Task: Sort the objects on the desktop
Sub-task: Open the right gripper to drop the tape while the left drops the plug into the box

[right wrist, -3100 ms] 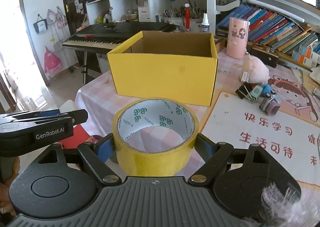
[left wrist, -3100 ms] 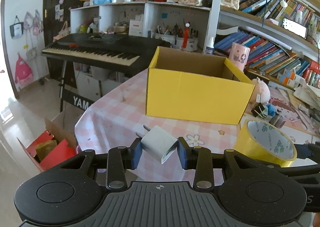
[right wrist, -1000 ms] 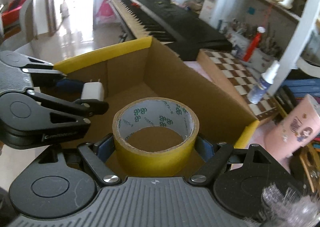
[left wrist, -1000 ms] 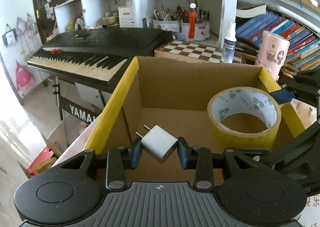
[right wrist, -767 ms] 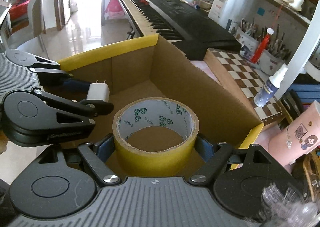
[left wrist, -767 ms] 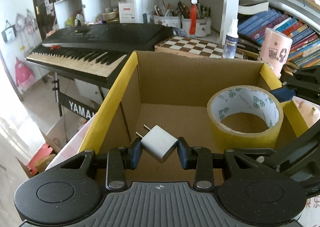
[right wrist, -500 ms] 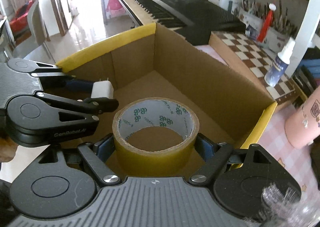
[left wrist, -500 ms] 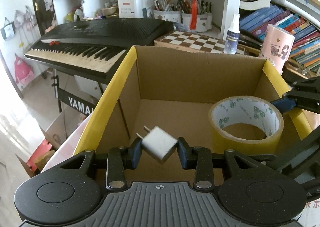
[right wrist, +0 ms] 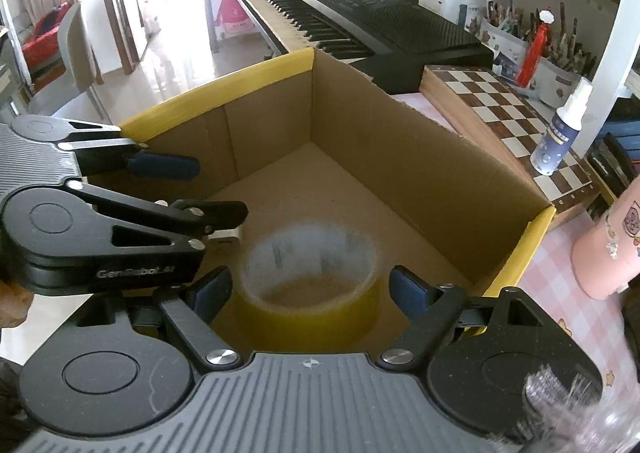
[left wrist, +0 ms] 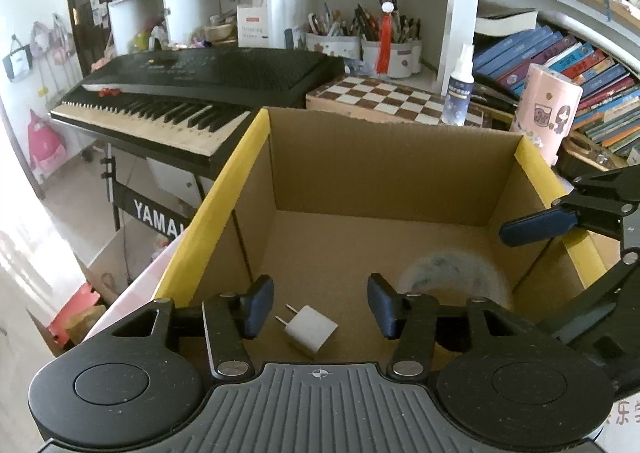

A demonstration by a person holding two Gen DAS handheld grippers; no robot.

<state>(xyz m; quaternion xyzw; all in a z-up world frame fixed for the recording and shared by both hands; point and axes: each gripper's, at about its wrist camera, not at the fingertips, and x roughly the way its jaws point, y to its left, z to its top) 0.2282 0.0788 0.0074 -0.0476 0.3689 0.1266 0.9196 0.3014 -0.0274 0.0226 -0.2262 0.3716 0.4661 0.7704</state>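
Both grippers are over the open yellow cardboard box [left wrist: 224, 189], angled down into it. The left gripper [left wrist: 320, 307] has its jaws opening; the white plug adapter [left wrist: 310, 329] sits loose in the gap between the blue pads [left wrist: 258, 305], touching neither, prongs aimed up and to the left, with the brown box floor behind it. Whether it has landed or is in mid-air cannot be told from this view. The right gripper [right wrist: 310, 291] also has its jaws opening, and the yellow tape roll [right wrist: 310, 285] is between its pads but clear of both; the roll is smeared by motion blur, its opening facing up, low inside the box near the right-hand wall. In the left wrist view the same roll shows as a pale blurred ring [left wrist: 452, 277] right of the adapter, under the right gripper's blue fingers [left wrist: 538, 223]. Beyond the box are a black keyboard [left wrist: 192, 93], a chessboard [left wrist: 396, 97], a spray bottle [left wrist: 458, 89] and a pink cup [left wrist: 548, 113].
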